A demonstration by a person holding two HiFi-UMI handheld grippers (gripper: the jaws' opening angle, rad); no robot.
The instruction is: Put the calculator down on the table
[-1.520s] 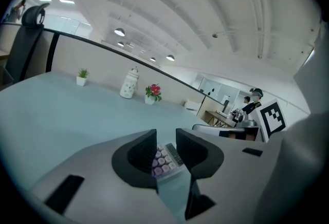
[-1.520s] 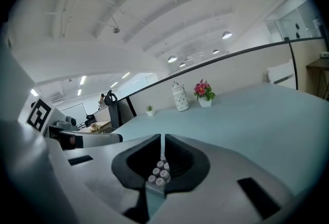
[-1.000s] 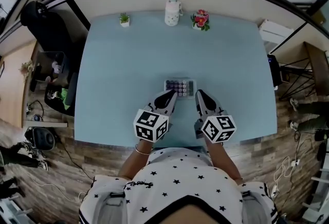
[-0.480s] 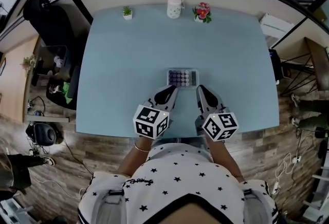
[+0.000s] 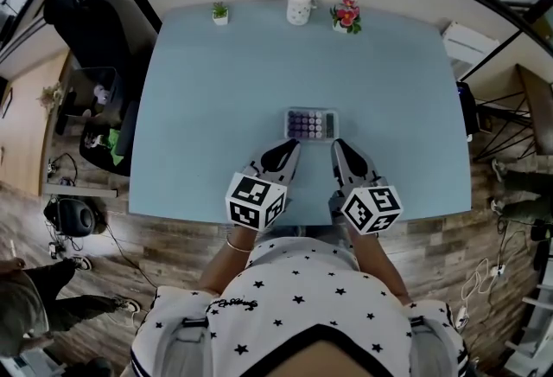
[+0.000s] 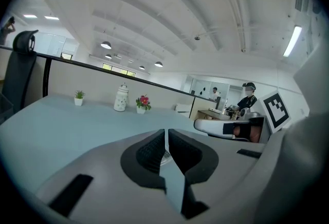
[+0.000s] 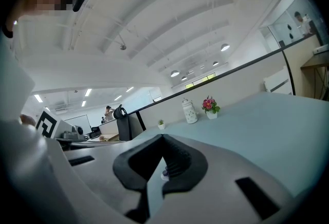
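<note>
The calculator (image 5: 311,124), silver with rows of dark keys, lies flat on the pale blue table (image 5: 216,107), free of both grippers. My left gripper (image 5: 289,149) is a short way in front of its left end, shut and empty. My right gripper (image 5: 339,146) is just in front of its right end, also shut and empty. In the left gripper view the black pads (image 6: 149,153) meet, and a sliver of the calculator (image 6: 163,155) shows past them. In the right gripper view the jaws (image 7: 162,138) are closed, with a bit of the calculator (image 7: 165,172) beyond them.
Along the table's far edge stand a small potted plant (image 5: 220,13), a white jar (image 5: 300,3) and a pot of red flowers (image 5: 346,16). A black chair (image 5: 82,21) sits off the left side. The table's front edge lies just under the grippers' marker cubes.
Both grippers have drawn back a little toward the person, so the gap to the calculator has grown. The calculator stays where it lay, and both jaws stay shut.
</note>
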